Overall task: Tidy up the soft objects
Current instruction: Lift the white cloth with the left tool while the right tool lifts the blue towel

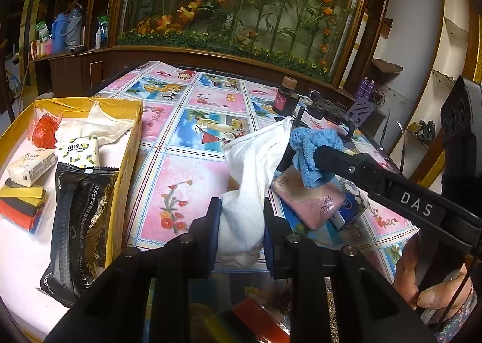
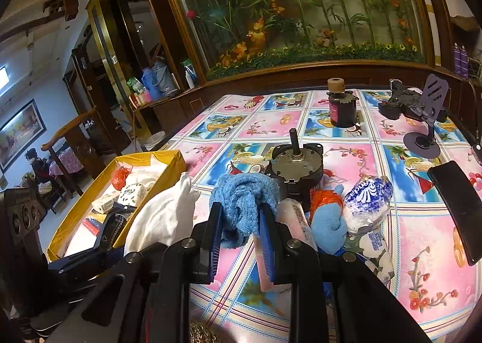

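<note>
We grip a white cloth (image 1: pixel 245 192) in the left gripper (image 1: pixel 241 216), blue cloth (image 2: pixel 241 207) in the right gripper (image 2: pixel 241 222) — both likely bound for the yellow box (image 1: pixel 126 156).

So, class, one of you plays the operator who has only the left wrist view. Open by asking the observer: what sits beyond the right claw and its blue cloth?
Observer: A black motor with an upright shaft stands just behind the blue cloth.
Operator: Anything soft to the right of it?
Observer: Yes, a blue-and-white bag lies there, next to an orange mesh ball.
Operator: And how is the cloth gripped?
Observer: The right claw is closed on the blue cloth, one jaw on each side.
</note>
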The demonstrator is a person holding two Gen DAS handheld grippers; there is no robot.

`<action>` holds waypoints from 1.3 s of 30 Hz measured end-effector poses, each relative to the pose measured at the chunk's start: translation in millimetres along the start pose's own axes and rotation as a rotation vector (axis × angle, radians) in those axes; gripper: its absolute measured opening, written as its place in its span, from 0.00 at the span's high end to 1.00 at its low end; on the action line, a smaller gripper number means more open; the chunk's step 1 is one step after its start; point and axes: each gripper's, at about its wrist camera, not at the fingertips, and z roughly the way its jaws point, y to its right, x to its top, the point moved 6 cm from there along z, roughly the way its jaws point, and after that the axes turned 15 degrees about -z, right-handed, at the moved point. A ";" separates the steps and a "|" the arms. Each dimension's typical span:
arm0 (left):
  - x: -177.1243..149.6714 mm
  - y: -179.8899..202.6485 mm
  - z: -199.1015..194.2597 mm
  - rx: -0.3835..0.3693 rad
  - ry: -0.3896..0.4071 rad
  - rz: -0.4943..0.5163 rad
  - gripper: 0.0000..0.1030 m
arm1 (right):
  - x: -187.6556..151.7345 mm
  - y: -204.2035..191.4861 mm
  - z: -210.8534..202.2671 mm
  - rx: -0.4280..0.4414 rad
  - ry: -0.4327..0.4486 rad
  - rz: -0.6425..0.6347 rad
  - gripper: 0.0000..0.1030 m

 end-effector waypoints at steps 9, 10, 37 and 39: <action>-1.2 2.3 -2.6 -0.004 0.004 0.004 0.77 | -1.5 1.7 -0.2 -0.010 -0.002 0.010 0.75; -1.2 2.4 -2.2 -0.003 0.004 0.004 0.77 | -1.2 1.9 -0.6 -0.011 -0.001 0.011 0.75; -1.3 3.0 -4.1 -0.006 0.009 -0.001 0.77 | 0.2 2.6 -4.6 -0.010 0.007 0.015 0.75; -1.0 2.8 -5.5 -0.010 0.013 -0.006 0.77 | 0.9 3.2 -5.4 -0.016 0.010 0.016 0.75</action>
